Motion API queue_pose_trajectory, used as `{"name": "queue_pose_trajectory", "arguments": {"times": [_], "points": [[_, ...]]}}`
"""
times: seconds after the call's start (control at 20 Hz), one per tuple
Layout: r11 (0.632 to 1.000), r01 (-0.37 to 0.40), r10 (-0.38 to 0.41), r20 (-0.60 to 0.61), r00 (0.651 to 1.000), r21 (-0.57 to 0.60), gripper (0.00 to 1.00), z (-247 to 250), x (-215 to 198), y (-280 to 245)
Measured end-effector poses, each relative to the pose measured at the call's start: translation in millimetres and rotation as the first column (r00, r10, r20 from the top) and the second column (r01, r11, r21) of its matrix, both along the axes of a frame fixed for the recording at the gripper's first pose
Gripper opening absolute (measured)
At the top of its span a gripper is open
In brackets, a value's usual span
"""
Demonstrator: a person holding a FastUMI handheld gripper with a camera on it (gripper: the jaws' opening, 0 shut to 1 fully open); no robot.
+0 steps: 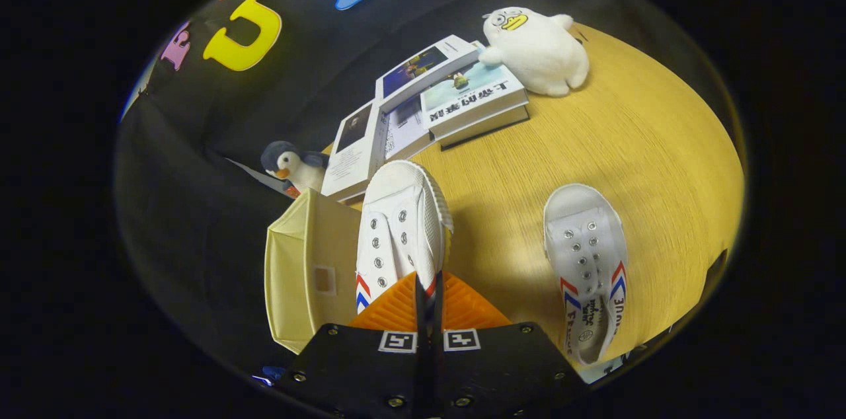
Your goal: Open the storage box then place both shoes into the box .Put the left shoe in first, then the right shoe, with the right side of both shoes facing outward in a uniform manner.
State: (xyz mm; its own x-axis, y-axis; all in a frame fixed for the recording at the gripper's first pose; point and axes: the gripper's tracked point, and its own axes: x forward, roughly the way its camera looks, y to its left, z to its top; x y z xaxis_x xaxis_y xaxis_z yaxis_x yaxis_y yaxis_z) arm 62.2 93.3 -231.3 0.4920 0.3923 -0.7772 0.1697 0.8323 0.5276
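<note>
My gripper [428, 285] is shut on the heel-end side wall of a white canvas shoe [400, 227] with red and blue chevrons. That shoe hangs above the wooden table [595, 141], its toe pointing away from me. Just left of it, close against it, stands the cream storage box [310, 267]; I cannot tell how far its top is open. The second white shoe [588, 260] lies flat on the table to the right of the fingers, opening upward, toe pointing away.
Beyond the held shoe lies a spread of several books [423, 108]. A white duck plush [535, 49] sits behind them, and a small penguin plush [294, 168] stands by the table edge behind the box.
</note>
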Motion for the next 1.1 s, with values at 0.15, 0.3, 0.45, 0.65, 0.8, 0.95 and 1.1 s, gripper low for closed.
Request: {"name": "queue_pose_trajectory", "arguments": {"times": [0.15, 0.3, 0.45, 0.65, 0.8, 0.95, 1.1], "points": [[1.0, -0.014, 0.013, 0.036, 0.999, 0.011, 0.0, 23.5, 9.4, 15.0], [0.999, -0.029, 0.027, 0.068, 0.997, 0.02, 0.0, 42.6, 18.0, 34.7], [0.998, -0.047, 0.044, 0.092, 0.995, 0.033, 0.0, 55.3, 24.7, 59.7], [0.996, -0.08, 0.076, 0.1, 0.992, 0.039, 0.0, 59.5, 27.8, 93.8], [0.995, -0.101, 0.098, 0.108, 0.989, 0.017, 0.0, 58.7, 29.4, 112.7], [0.994, -0.109, 0.106, 0.115, 0.988, 0.025, 0.0, 58.9, 30.7, 134.4], [0.992, -0.128, 0.127, 0.11, 0.986, -0.002, 0.0, 50.2, 28.7, 151.7]]}}
